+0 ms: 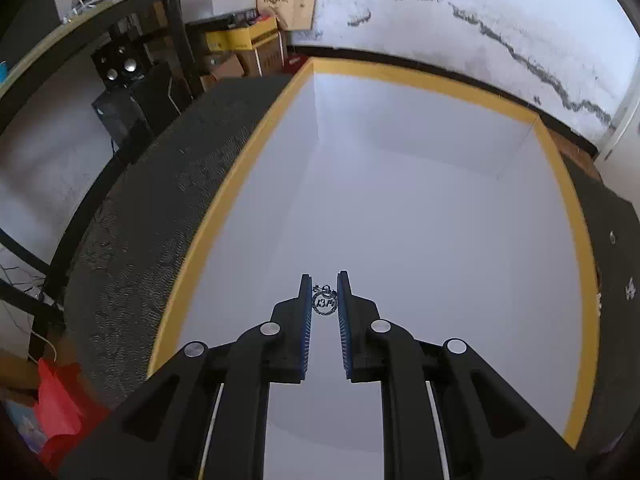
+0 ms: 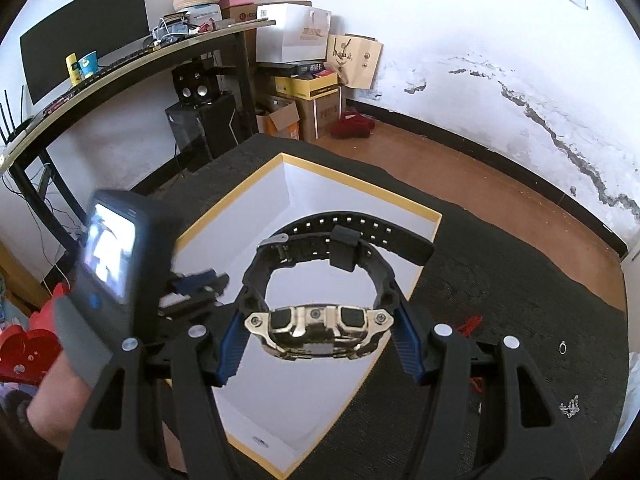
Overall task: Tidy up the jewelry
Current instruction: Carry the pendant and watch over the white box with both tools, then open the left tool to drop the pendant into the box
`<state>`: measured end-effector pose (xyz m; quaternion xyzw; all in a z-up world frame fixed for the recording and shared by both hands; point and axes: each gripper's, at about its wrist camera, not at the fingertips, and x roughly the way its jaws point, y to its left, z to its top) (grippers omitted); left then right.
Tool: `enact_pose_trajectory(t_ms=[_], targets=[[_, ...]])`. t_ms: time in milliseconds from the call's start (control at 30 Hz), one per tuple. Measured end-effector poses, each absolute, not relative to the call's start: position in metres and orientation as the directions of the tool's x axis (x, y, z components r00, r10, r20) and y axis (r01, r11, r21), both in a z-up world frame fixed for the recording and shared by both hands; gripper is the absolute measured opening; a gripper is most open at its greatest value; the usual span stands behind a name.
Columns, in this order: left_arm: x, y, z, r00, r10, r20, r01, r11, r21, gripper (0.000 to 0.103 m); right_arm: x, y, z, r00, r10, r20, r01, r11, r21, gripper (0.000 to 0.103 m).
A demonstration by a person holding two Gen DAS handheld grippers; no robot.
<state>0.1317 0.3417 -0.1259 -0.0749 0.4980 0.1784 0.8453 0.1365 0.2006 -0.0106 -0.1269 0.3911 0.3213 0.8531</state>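
A small silver ring-shaped charm (image 1: 325,302) is pinched between the blue pads of my left gripper (image 1: 324,283), which hangs over the inside of a white box with a yellow rim (image 1: 224,208). In the right wrist view my right gripper (image 2: 320,308) is shut on a black watch (image 2: 320,326) with a metallic case, held by its sides, the strap looping forward above the same box (image 2: 228,198). The left gripper (image 2: 200,280) shows blurred at the box's left edge, with a hand and its device screen (image 2: 108,252) behind it. The box floor is bare.
The box sits on a black mat (image 2: 500,280). A small ring (image 2: 563,347) and a silver trinket (image 2: 570,408) lie on the mat at the right. A desk (image 2: 120,68), speakers and cardboard boxes (image 2: 312,112) stand beyond, by a wooden floor.
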Motion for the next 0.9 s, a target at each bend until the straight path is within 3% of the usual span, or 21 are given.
enact_pose_trajectory(t_ms=[767, 833, 900], targets=[[0.138, 0.334, -0.140, 0.383, 0.237, -0.893, -0.322, 0.940, 0.111, 0.014, 0.136, 0.189, -0.003, 0.499, 0.461, -0.734, -0.635, 0.771, 0.053, 0.061], [0.138, 0.333, -0.141, 0.377, 0.243, -0.894, -0.321, 0.940, 0.120, 0.022, 0.137, 0.189, -0.002, 0.498, 0.460, -0.735, -0.634, 0.771, 0.053, 0.061], [0.136, 0.331, -0.139, 0.388, 0.242, -0.889, -0.322, 0.940, 0.115, 0.050, 0.139, 0.190, -0.003, 0.497, 0.456, -0.738, -0.633, 0.772, 0.051, 0.061]])
